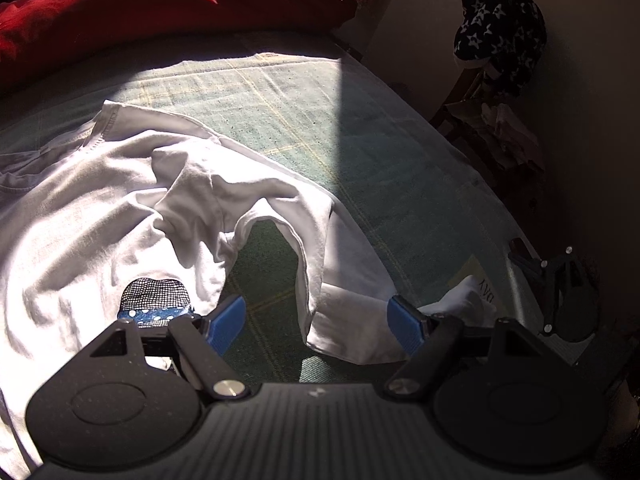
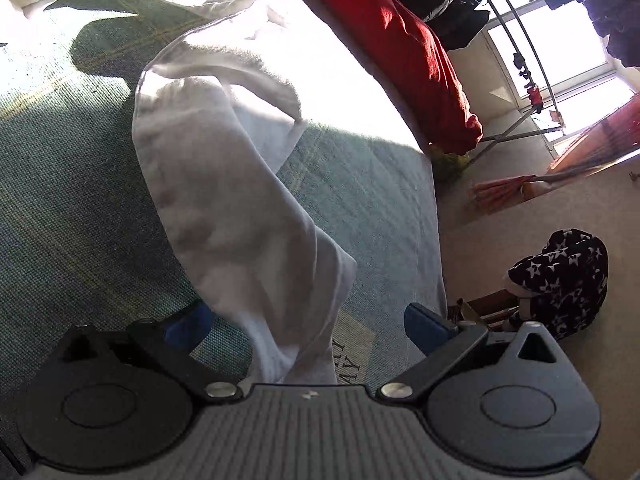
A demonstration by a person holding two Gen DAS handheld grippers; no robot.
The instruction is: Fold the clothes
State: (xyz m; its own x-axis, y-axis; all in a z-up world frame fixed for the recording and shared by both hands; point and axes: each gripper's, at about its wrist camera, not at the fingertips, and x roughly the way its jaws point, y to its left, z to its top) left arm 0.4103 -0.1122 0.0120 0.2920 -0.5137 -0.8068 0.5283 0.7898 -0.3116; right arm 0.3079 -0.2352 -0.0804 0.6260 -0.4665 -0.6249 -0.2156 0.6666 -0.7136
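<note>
The left gripper [image 1: 318, 320] gapes, gripping nothing; the right gripper [image 2: 308, 324], spread, straddles the rumpled white cotton T-shirt [image 1: 120, 208] on the green checked bedspread [image 1: 280, 92]. Judging so, a fold seems underway; pinching a hem looks next.

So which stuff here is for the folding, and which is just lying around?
For the folding:
white T-shirt
left gripper, open
right gripper, open

Just lying around:
red pillow
star-patterned bundle
drying rack
</note>
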